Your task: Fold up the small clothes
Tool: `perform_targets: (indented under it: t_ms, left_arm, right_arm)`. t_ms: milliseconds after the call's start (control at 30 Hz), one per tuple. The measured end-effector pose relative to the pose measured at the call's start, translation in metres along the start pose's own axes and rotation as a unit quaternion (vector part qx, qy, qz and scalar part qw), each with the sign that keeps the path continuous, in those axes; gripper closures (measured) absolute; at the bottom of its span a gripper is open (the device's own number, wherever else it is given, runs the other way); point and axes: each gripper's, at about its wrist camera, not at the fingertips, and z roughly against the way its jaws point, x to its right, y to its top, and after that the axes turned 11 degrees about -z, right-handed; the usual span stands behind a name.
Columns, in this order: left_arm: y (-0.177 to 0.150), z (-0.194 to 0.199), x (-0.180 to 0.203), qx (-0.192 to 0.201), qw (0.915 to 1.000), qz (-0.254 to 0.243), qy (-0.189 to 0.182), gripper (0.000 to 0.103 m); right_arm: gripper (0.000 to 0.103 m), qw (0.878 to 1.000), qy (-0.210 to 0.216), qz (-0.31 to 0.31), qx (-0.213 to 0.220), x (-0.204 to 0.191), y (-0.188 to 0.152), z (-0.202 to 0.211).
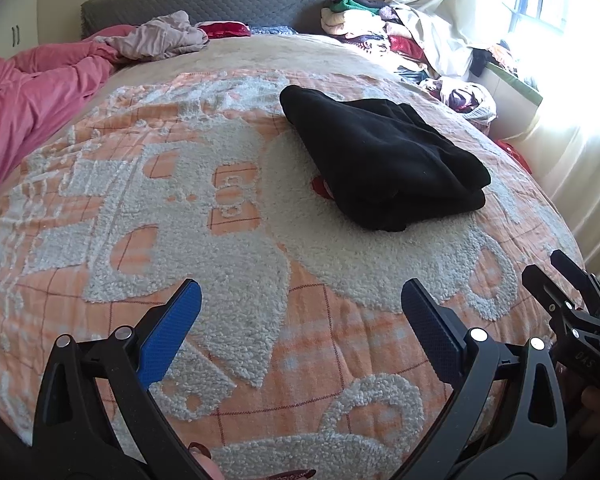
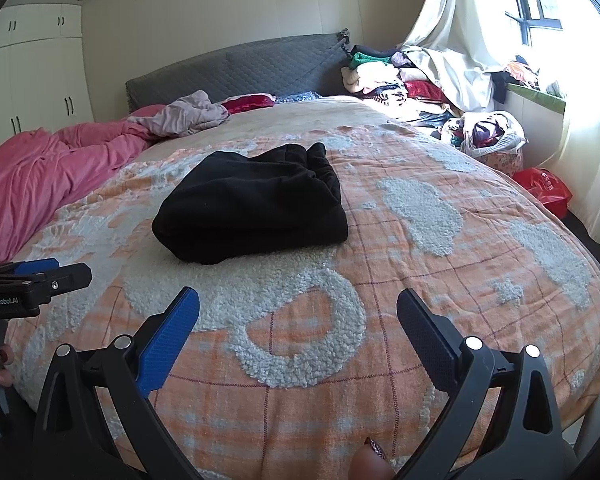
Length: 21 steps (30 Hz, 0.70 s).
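Sunlit bedroom fills both my views, with white wardrobe doors (image 2: 40,76) along the far wall and a bright window with pale curtains (image 2: 456,20) on the right side. Across most of each view spreads the bed's orange checked blanket with fluffy white patches (image 1: 228,216), running back to a grey quilted headboard (image 2: 240,66). On the left side of the bed I see a rumpled pink duvet (image 1: 32,92), with a crumpled pale mauve garment (image 1: 160,38) lying at its far end near the headboard. Beyond the bed's far right corner sits a heap of mixed coloured clothes (image 2: 392,76), and lower down by the curtain a red plastic bag (image 2: 544,190) rests on the floor.

Next in size is the folded black fleece garment (image 2: 252,208), lying as a thick layered bundle on the blanket near the middle of the bed, well apart from both tools. From the left camera something small and red peeks out at its near edge; I cannot tell what it is.

My left gripper (image 1: 300,312) hovers above the blanket with its blue-padded fingers spread wide, holding nothing. My right gripper (image 2: 298,318) is likewise spread wide and empty, over the near end of the bed.
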Motion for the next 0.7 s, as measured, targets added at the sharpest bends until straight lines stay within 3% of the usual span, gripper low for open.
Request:
perform_targets:
  t_ms: [267, 400, 467, 533, 600, 633, 700]
  left_arm:
    - [-0.001, 0.002, -0.002, -0.002, 1.0000, 0.001, 0.004, 0.009]
    - [-0.005, 0.005, -0.015, -0.007, 0.9998, 0.014, 0.007, 0.009]
    - [-0.009, 0.005, -0.035, -0.017, 0.9993, 0.034, 0.004, 0.009]
    - [-0.014, 0.005, -0.067, -0.028, 0.9976, 0.057, 0.026, 0.009]
    - [-0.018, 0.005, -0.108, -0.036, 0.9941, 0.084, 0.058, 0.009]
    - [-0.020, 0.006, -0.137, -0.041, 0.9903, 0.100, 0.087, 0.009]
    - [-0.026, 0.011, -0.194, -0.053, 0.9777, 0.138, 0.149, 0.009]
  right_arm:
    - [0.004, 1.000, -0.020, -0.011, 0.011, 0.005, 0.000, 0.001]
    - [0.004, 0.996, -0.054, -0.046, 0.046, 0.024, 0.014, 0.022]
    - [0.005, 0.990, -0.094, -0.077, 0.066, 0.046, 0.024, 0.041]
    - [0.005, 0.979, -0.141, -0.125, 0.076, 0.081, 0.035, 0.063]
    - [0.005, 0.960, -0.167, -0.214, 0.074, 0.143, 0.040, 0.089]
    - [0.005, 0.947, -0.193, -0.244, 0.079, 0.169, 0.038, 0.100]
    - [0.005, 0.906, -0.280, -0.303, 0.097, 0.239, 0.027, 0.130]
